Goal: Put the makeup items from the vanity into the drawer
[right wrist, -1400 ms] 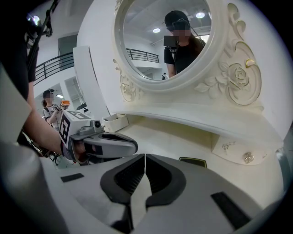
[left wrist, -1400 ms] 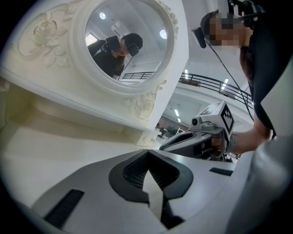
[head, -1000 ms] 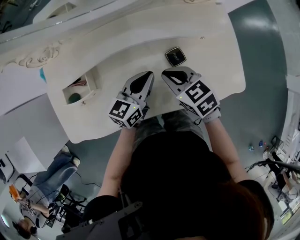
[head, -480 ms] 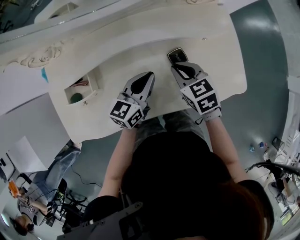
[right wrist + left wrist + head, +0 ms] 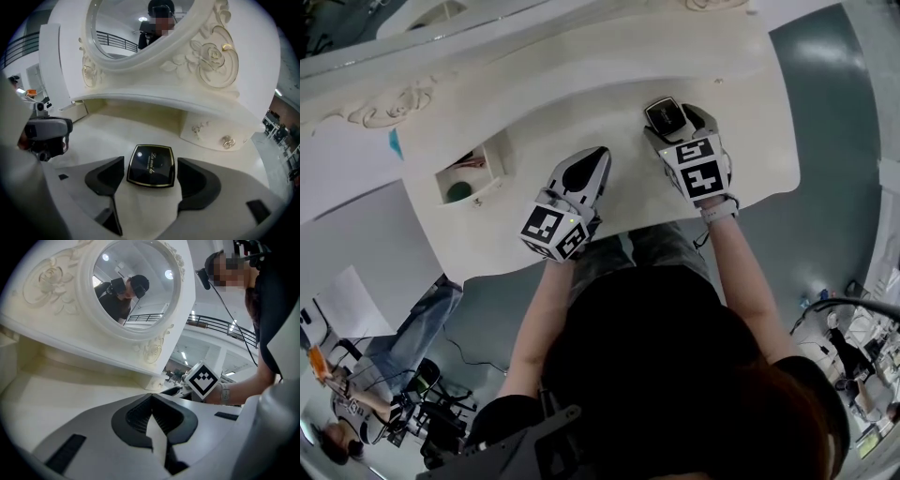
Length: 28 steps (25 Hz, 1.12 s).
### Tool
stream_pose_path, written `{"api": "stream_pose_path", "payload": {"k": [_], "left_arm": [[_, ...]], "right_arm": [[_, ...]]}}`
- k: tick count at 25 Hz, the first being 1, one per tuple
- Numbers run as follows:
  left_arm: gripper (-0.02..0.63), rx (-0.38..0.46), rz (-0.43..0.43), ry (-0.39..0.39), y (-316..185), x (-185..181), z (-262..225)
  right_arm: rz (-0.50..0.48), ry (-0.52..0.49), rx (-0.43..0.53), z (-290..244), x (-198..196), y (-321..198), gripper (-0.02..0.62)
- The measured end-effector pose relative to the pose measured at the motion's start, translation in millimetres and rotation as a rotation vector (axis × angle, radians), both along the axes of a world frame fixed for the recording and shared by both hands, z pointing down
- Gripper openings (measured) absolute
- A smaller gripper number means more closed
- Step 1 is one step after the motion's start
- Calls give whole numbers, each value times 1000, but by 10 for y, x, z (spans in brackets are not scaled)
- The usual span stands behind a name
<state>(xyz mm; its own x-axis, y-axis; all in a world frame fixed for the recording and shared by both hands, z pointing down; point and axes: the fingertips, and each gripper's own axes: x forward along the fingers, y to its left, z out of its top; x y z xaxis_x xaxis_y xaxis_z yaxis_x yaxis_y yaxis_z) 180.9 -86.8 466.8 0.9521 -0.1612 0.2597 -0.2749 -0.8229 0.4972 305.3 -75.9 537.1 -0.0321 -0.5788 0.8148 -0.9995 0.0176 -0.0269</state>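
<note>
Right claw (image 5: 150, 174), jaws just opened, straddles black compact (image 5: 151, 164), seemingly untouched, half-hidden from above.

Worktop: a glossy cream-white vanity top (image 5: 581, 103) with a curved front edge. A raised back section with carved ornament runs along its far side.
Right part: a black square compact (image 5: 664, 114) lies flat on the worktop with its lid shut. It has a gold rim and gold lettering on the lid, and sits near the back section.
Left part: a small open drawer (image 5: 474, 193) juts out from the back section over the worktop, well apart from the compact.
Back section, right: small drawer fronts with metal knobs (image 5: 228, 142).
</note>
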Motion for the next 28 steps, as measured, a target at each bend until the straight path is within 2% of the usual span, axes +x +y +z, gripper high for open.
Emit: {"api": "stream_pose_path", "payload": {"k": [5, 11, 19, 28], "left_arm": [[14, 2, -32, -4, -56, -144, -15], [14, 4, -62, 6, -103, -339, -56], [14, 23, -104, 20, -198, -855, -198], [14, 46, -209, 11, -508, -1909, -234]], "right_arm": [[14, -44, -35, 98, 18, -10, 334], [-3, -149, 44, -146, -249, -128, 333], [-194, -270, 119, -644, -1323, -522, 333], [-358, -367, 156, -962, -2616, -941, 333]]}}
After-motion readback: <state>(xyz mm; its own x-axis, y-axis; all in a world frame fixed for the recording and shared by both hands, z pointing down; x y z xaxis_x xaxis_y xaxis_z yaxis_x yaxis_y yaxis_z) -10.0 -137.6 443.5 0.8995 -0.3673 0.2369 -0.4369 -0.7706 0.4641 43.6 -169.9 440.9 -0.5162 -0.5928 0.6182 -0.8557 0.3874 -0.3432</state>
